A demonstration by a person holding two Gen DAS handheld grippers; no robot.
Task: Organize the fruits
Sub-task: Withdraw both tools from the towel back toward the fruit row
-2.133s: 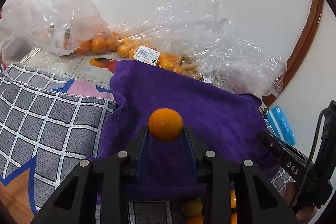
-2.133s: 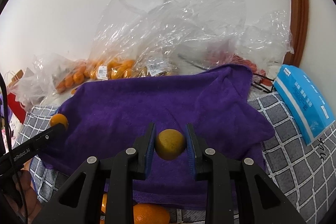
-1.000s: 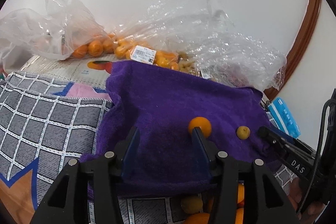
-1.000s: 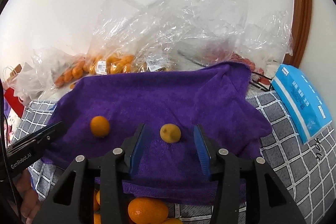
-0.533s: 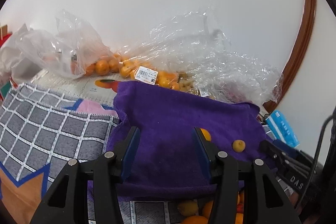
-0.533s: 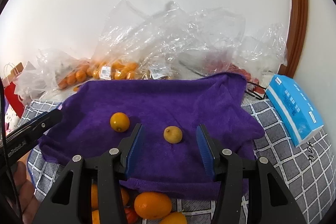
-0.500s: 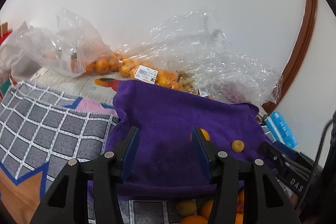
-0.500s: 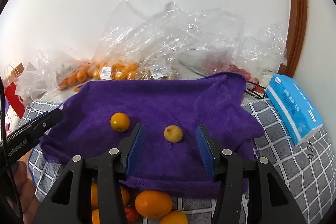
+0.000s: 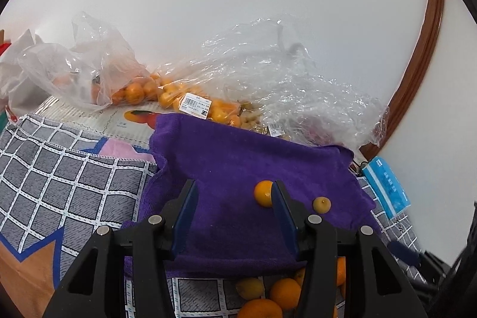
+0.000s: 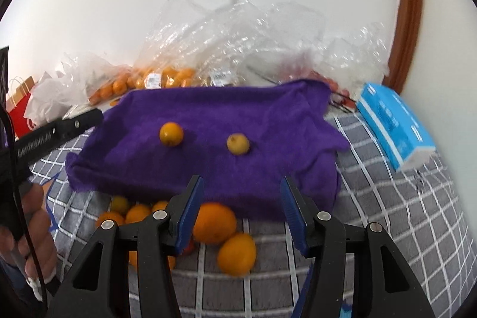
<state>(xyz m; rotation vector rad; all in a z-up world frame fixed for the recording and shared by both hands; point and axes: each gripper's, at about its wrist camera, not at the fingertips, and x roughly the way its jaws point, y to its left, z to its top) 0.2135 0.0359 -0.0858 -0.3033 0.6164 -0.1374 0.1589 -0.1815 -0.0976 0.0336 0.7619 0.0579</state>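
A: biggest thing here is the checked cloth (image 10: 402, 213) spread over the surface, with a purple towel (image 10: 226, 121) laid on top of it. Crinkly plastic bags (image 9: 268, 73) sit behind the towel against the wall, some with small oranges inside.

B: yeah, and there's a blue packet (image 10: 396, 127) off the towel's right edge. Where's the fruit?

A: two pieces on the towel, well apart from each other: an orange (image 10: 171, 134) to the left and a smaller yellowish fruit (image 10: 238, 143) to the right. Then a loose pile of oranges (image 10: 214, 224) on the checked cloth just in front of the towel's near edge.

B: and the tools?

A: left tool (image 9: 232, 204) has its fingers apart, nothing between them, the orange peeks out just behind its right finger. Right tool (image 10: 242, 204) is spread too, jaws opening, nothing gripped. It hangs over the pile, and that view is a bit blurry.
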